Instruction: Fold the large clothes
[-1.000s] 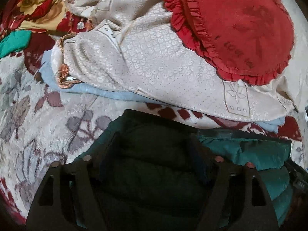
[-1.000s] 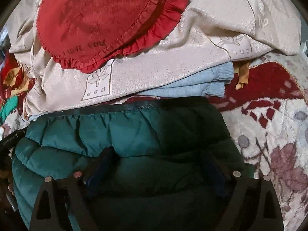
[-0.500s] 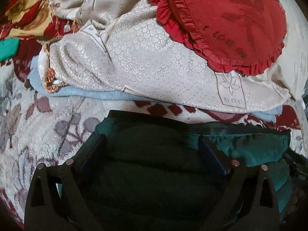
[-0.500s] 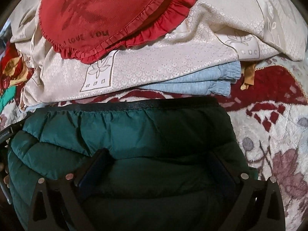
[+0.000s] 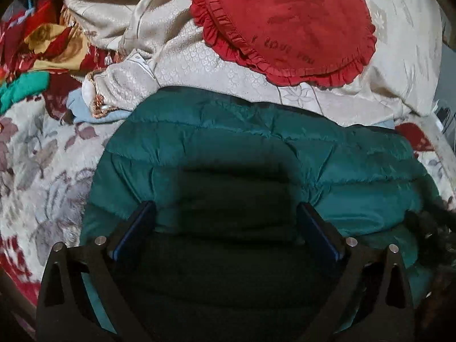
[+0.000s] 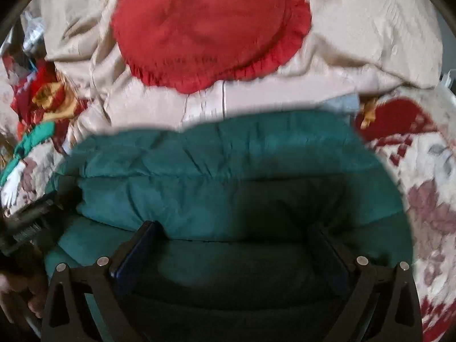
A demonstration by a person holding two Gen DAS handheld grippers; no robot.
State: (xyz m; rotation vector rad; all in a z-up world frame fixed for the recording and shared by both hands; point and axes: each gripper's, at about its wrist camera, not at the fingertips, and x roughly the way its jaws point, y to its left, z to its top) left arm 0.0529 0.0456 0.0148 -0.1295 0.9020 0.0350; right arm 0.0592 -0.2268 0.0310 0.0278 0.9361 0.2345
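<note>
On the floral bedspread [image 5: 42,171] we list: green puffer jacket [image 5: 256,148], folded, just before the red cushion [image 5: 285,22]; left hand-held gripper [image 5: 225,213] and right hand-held gripper [image 6: 233,236] spread wide above it, having just opened, pinching nothing.

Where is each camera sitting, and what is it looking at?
Left wrist view: sits on the left gripper, looking down over the green puffy jacket toward the red frilly cushion; its two open fingers show.
Right wrist view: sits on the right gripper, looking down the same way, blurred; its open fingers show, and part of a hand at the left edge.
Both share the jacket, the cushion, the cream cloth and the flowered blanket.
</note>
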